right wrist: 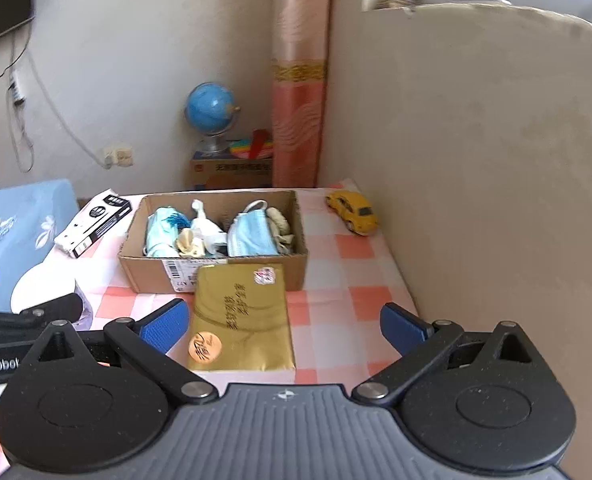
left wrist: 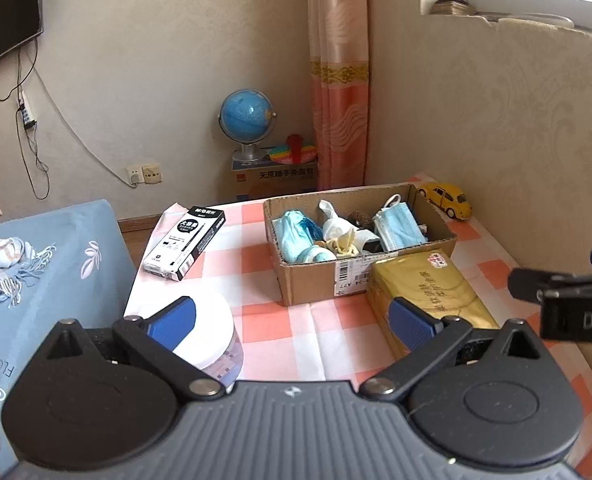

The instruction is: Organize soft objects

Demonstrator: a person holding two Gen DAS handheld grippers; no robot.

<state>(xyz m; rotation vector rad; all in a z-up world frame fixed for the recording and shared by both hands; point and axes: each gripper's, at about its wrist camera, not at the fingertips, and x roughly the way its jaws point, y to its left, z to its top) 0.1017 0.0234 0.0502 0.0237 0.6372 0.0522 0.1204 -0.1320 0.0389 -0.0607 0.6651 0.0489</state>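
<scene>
A cardboard box point(left wrist: 307, 284) point(right wrist: 152, 276) stands on the checked table. Inside lie soft things: a light-blue cloth point(left wrist: 296, 236) point(right wrist: 162, 228), a white cloth point(left wrist: 335, 224) point(right wrist: 204, 226), a yellowish rag point(left wrist: 343, 244) point(right wrist: 190, 246), a blue face mask point(left wrist: 397, 228) point(right wrist: 252, 236) and beige gloves point(right wrist: 282, 228). My left gripper point(left wrist: 292, 320) hovers open in front of the box, nothing between its blue pads point(left wrist: 174, 320). My right gripper point(right wrist: 284, 326) is wide open above a gold tissue pack point(right wrist: 242, 316) point(left wrist: 427, 292), not touching it.
A black-and-white pen box point(left wrist: 186, 242) point(right wrist: 94, 220) lies left of the carton. A white round lid point(left wrist: 216, 332) point(right wrist: 42, 288) sits front left, a yellow toy car point(left wrist: 445, 200) point(right wrist: 353, 210) by the beige wall at right. A blue bedspread point(left wrist: 36, 280) borders the table's left edge.
</scene>
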